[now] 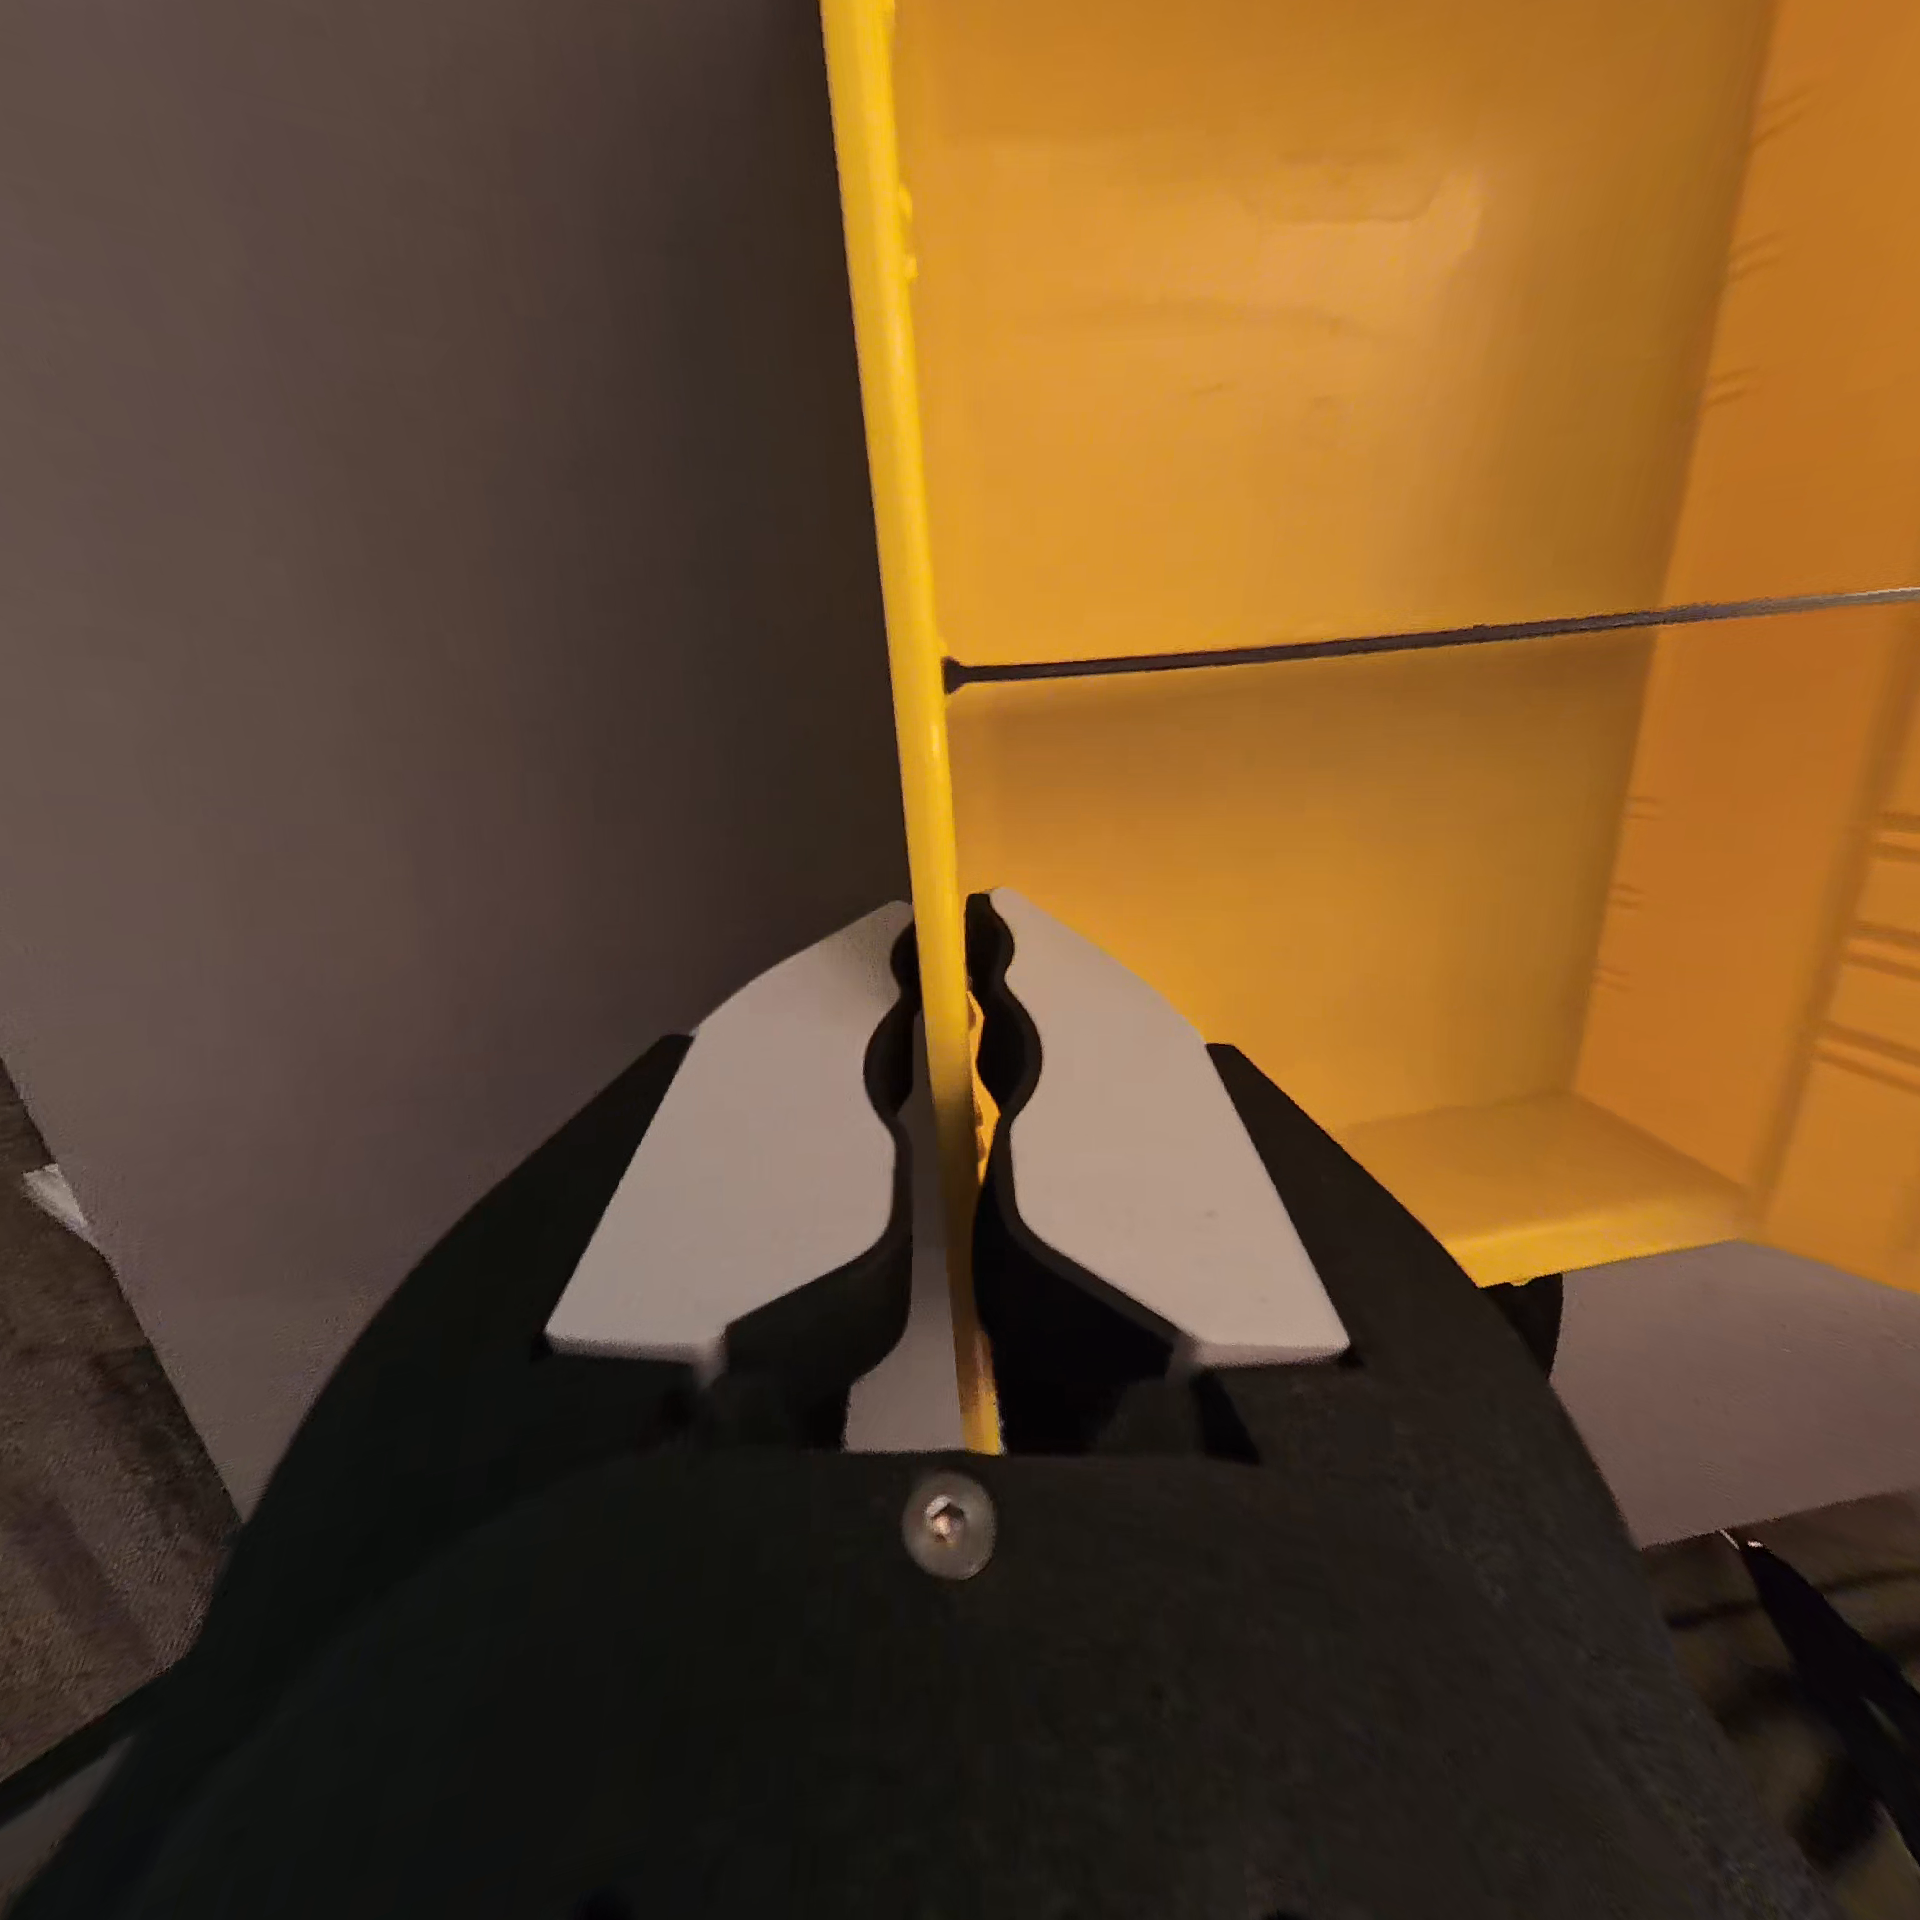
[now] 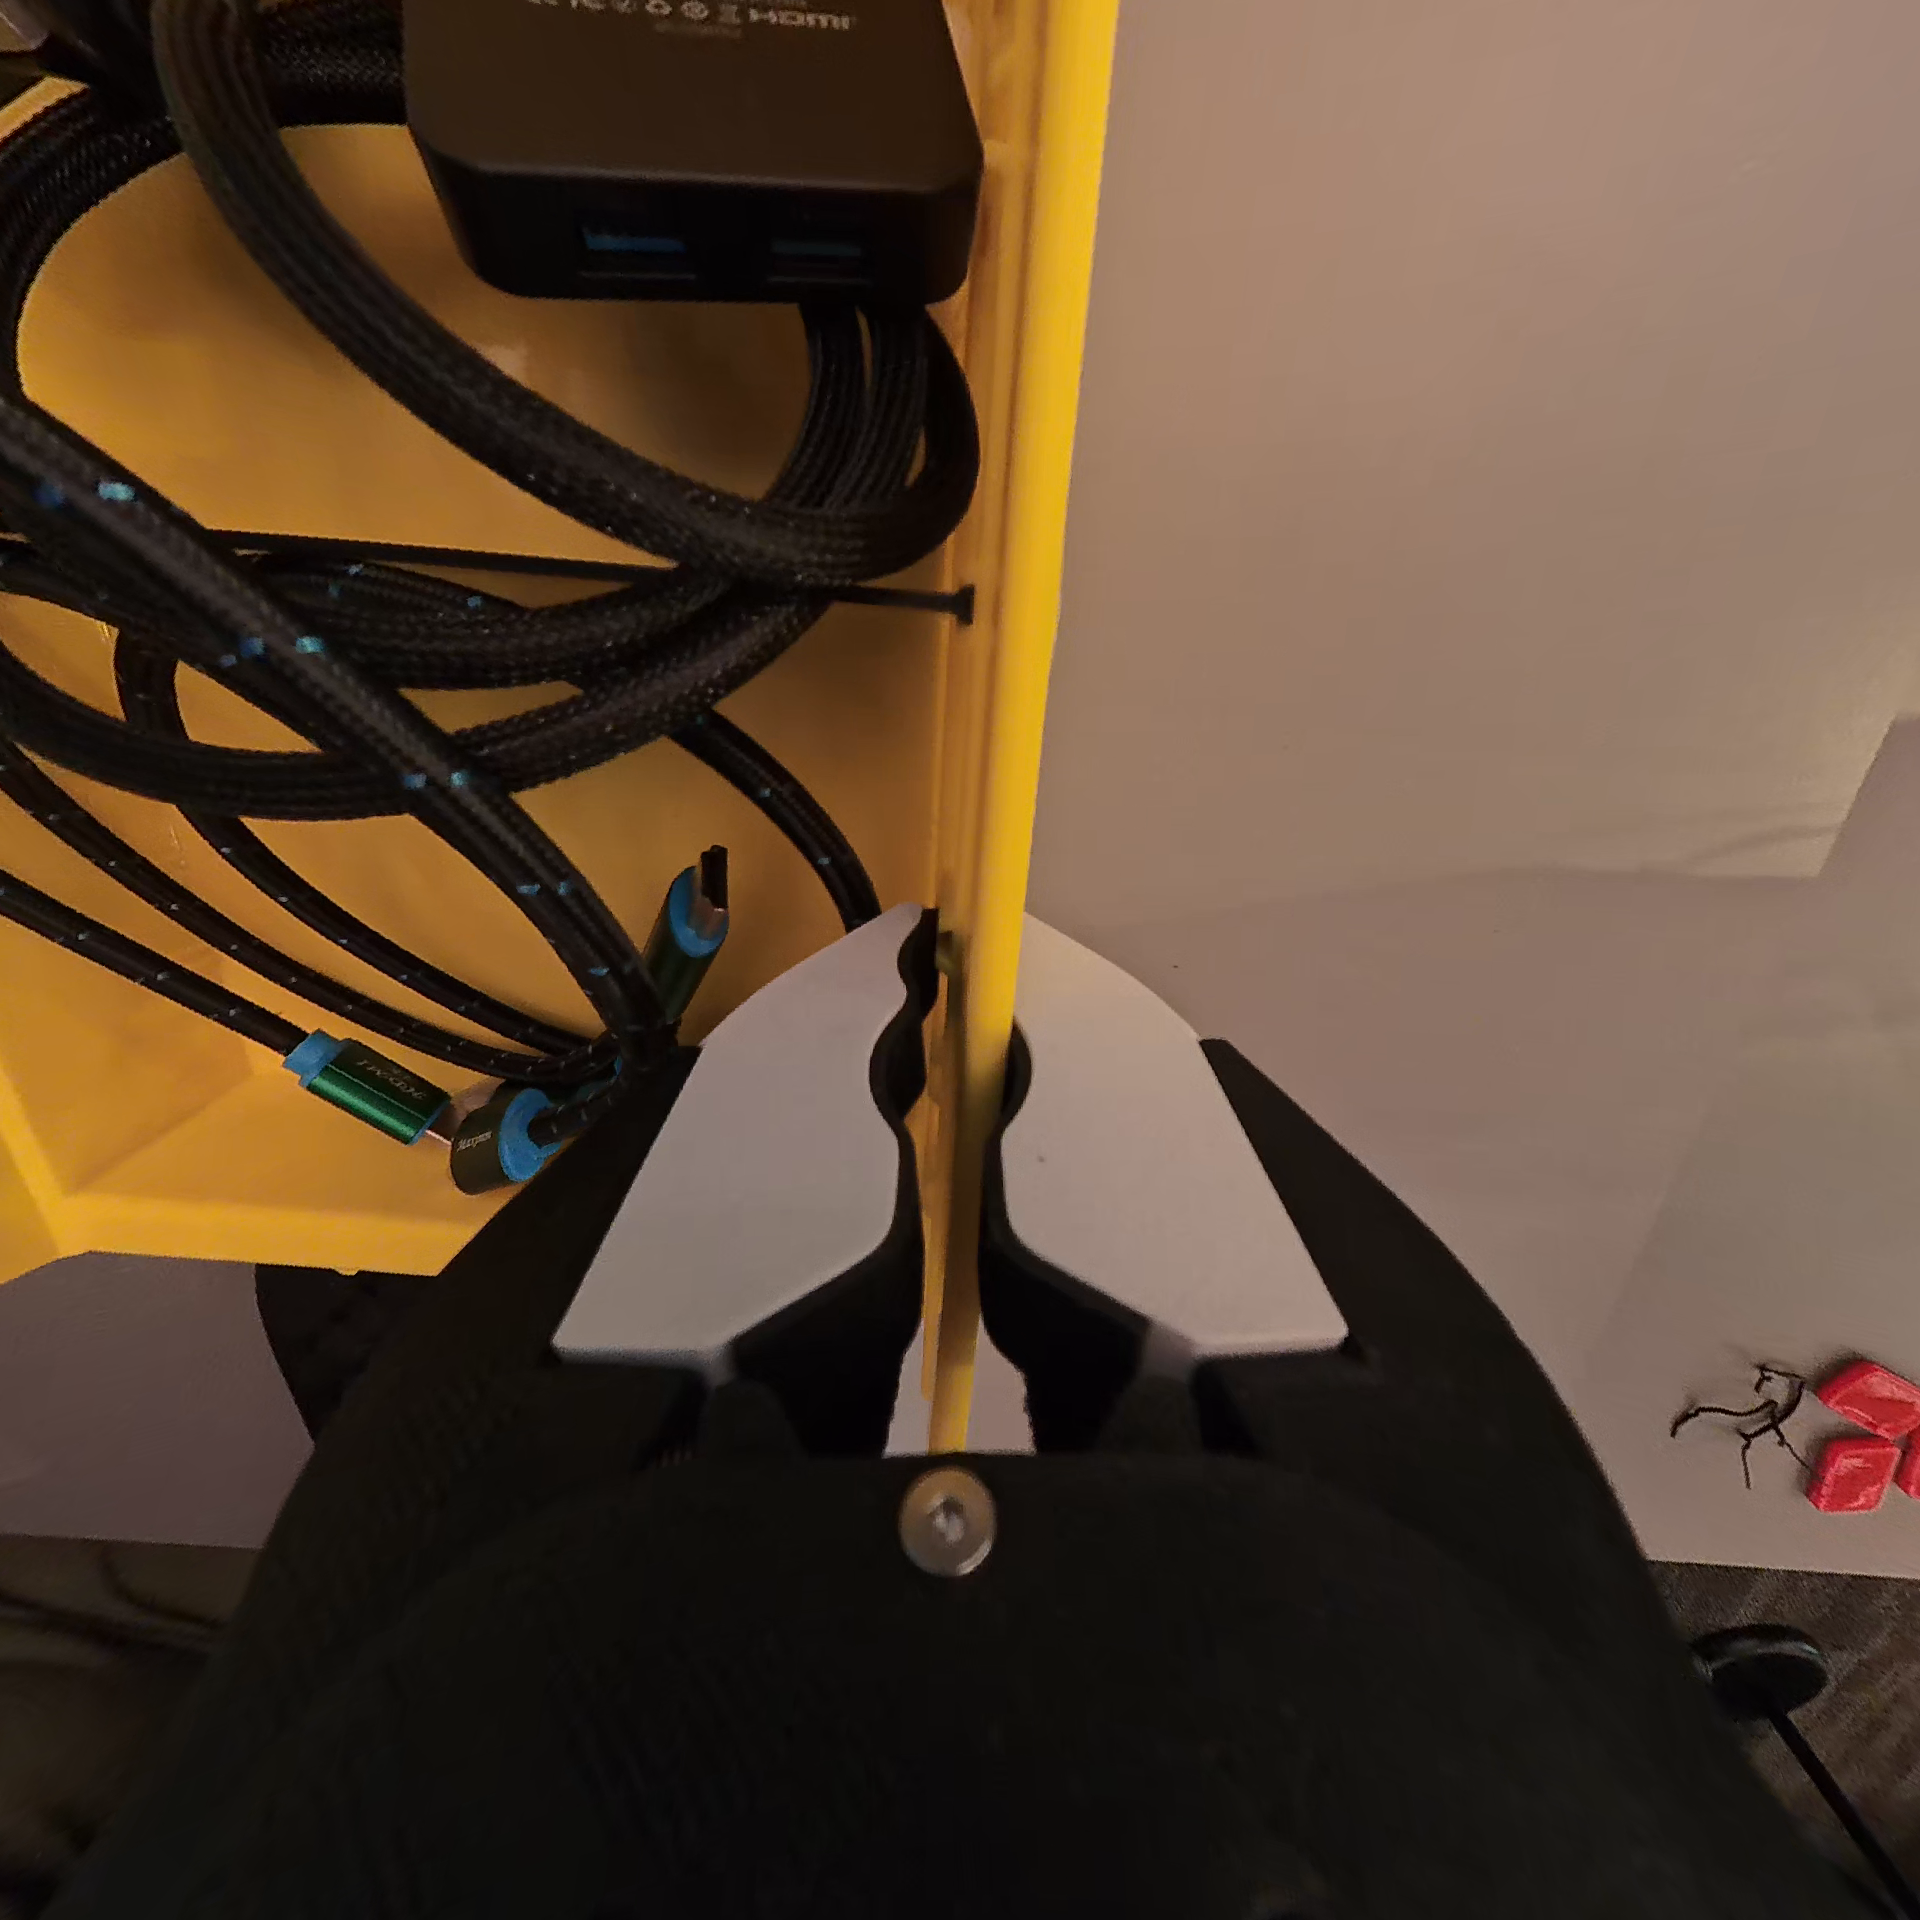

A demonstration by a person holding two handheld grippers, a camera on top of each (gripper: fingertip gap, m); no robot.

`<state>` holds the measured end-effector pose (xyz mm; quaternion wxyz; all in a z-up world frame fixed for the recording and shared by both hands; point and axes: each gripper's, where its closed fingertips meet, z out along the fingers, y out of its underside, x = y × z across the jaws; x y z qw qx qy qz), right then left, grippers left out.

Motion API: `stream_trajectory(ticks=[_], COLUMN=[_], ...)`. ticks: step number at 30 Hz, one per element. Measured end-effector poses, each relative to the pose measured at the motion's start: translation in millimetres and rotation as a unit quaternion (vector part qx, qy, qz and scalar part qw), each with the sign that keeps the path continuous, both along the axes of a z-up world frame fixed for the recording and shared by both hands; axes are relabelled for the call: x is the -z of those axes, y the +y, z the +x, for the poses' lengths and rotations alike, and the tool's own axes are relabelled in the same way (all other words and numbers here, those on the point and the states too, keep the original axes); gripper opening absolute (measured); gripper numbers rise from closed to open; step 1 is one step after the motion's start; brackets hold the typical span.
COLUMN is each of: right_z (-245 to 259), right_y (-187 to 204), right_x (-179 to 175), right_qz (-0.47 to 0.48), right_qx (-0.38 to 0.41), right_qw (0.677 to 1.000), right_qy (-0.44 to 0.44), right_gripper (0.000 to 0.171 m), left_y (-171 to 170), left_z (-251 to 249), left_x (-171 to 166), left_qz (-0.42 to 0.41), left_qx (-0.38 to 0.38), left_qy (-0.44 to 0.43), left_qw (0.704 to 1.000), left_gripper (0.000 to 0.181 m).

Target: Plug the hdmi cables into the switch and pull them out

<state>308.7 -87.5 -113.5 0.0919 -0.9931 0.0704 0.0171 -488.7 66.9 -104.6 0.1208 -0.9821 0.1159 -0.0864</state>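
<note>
The left hand-held gripper [image 1: 951, 914] is clenched on the left wall of a yellow tray [image 1: 1299, 436]; the thin rim runs straight down between its two grey fingers [image 1: 769, 1122], which press against it from both sides. The part of the tray that this view shows is bare, with a thin dark line [image 1: 1403, 646] crossing it from wall to wall. The tray rests on a pale tabletop [image 1: 416, 623].

The right hand-held gripper [image 2: 961, 920] is likewise clenched, on the right wall of the same yellow tray [image 2: 1023, 520], with the rim pinched between its fingers [image 2: 790, 1143].

Just inside that wall lies the black switch [image 2: 686, 125], at the far end of the tray, its near face showing two blue ports. Nothing is plugged into those two ports. Black braided hdmi cables [image 2: 540, 644], some flecked with blue, coil in loops across the tray floor below the switch. Three loose plugs [image 2: 374, 1091] with green and blue housings lie near the tray's near corner, just beside the right gripper's left finger.

Out on the tabletop [image 2: 1455, 520], well to the right of the tray, sit several small red pieces [image 2: 1865, 1439] next to a little tangle of dark thread [image 2: 1735, 1418].
</note>
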Motion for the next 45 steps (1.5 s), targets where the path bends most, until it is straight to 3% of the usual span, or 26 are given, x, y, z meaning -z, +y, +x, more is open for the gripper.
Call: stream_trajectory(ticks=[9,45], right_z=[-2.2,-17.0], right_y=[2.7,9.4], right_x=[-0.2,-1.0], right_qz=[0.006,0.013], right_qx=[-0.013,-0.055], right_qw=[1.0,0.998], right_qy=[0.003,-0.004], right_gripper=[0.006,0.006], left_y=[0.0,-0.6], left_z=[-1.9,14.0], left_x=[1.1,2.9], left_qz=[-0.001,-0.005], left_qx=[0.02,0.054], left_qy=[0.065,0.072], left_qw=[0.998,0.996], left_gripper=[0.005,0.006])
